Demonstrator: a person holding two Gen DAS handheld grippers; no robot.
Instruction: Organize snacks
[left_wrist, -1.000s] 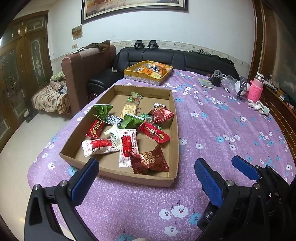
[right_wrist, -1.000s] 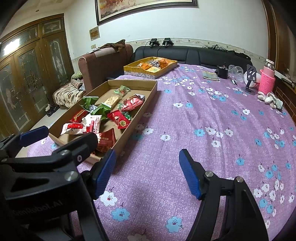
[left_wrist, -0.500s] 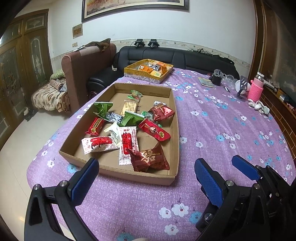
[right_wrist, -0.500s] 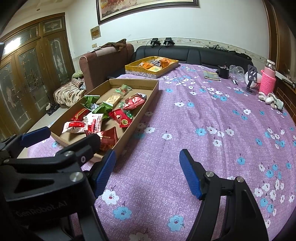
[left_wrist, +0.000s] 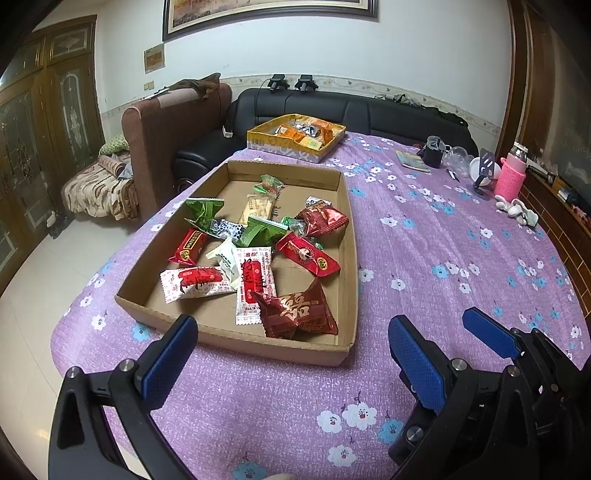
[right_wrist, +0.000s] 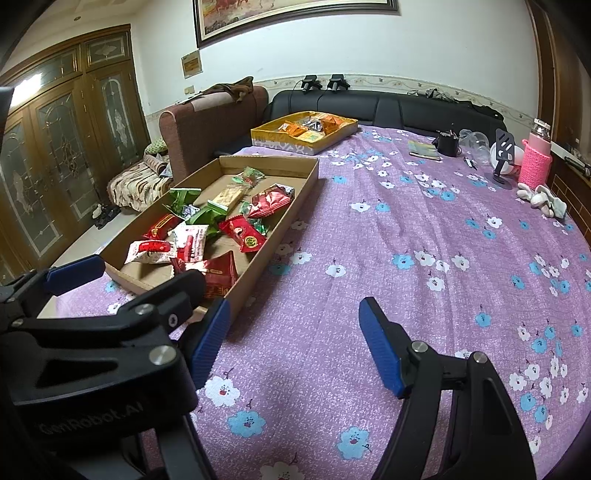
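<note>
The snacks (left_wrist: 255, 254) lie loose in a shallow cardboard tray (left_wrist: 347, 258) on the purple floral cloth (left_wrist: 443, 258), heaped toward the near end. A yellow box (left_wrist: 291, 142) with more packets stands beyond it, at the far edge.

The left gripper (left_wrist: 291, 354) hangs just short of the tray's near wall, jaws spread, nothing between them. The right gripper (right_wrist: 291, 343) hangs over bare cloth beside the tray, jaws likewise spread and empty.

Handling, as judged:
- Packets are light, air-filled film pouches; they crumple and slide under pressure.
- Film is glossy, so pads may slip on the flat faces.
- Contents may be brittle; close gently.
- Take hold at a crimped end seam or across the narrow width.
- The dark red pouch (left_wrist: 297, 312) lies nearest and is easiest to reach.
- Overlapping packets may lift together; choose one lying clear.
</note>
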